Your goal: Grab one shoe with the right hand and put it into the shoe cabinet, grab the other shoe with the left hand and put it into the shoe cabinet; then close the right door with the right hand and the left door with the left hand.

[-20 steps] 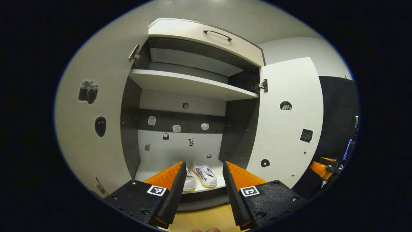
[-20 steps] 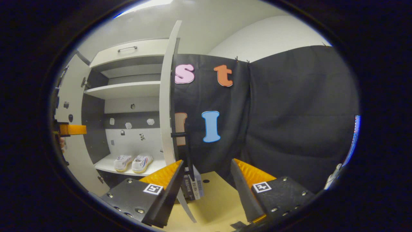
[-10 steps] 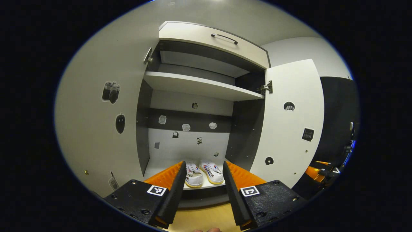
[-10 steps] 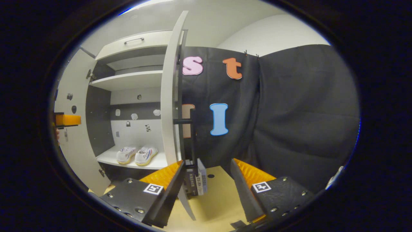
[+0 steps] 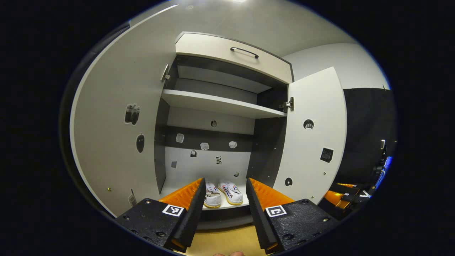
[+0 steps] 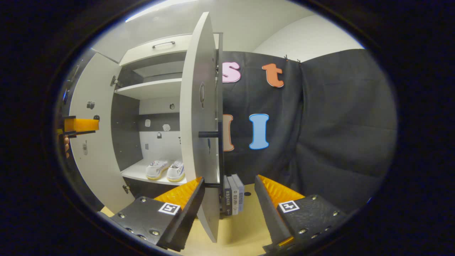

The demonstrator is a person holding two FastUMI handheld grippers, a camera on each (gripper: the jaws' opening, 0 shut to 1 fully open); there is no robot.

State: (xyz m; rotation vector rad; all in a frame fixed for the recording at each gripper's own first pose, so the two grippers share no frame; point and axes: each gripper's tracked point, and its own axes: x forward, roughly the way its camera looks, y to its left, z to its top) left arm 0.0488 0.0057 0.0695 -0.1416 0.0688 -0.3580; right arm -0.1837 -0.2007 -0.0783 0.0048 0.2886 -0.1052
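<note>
now both shoes [image 5: 223,193] sit inside the shoe cabinet [image 5: 220,106]. the right gripper [image 6: 227,202] is spread apart around the right door [image 6: 199,117] edge; a careless push may slam it.

The left gripper [image 5: 224,209] points level and forward, its jaws spread wide with nothing between them — a fingertip [image 5: 227,254] of the holding hand shows at the bottom edge. The right gripper [image 6: 227,213] is likewise held level, jaws parted and gripping nothing. In the right gripper view the left gripper [image 6: 80,125] shows far off at the left edge, a hand [image 6: 66,145] behind it.
</note>
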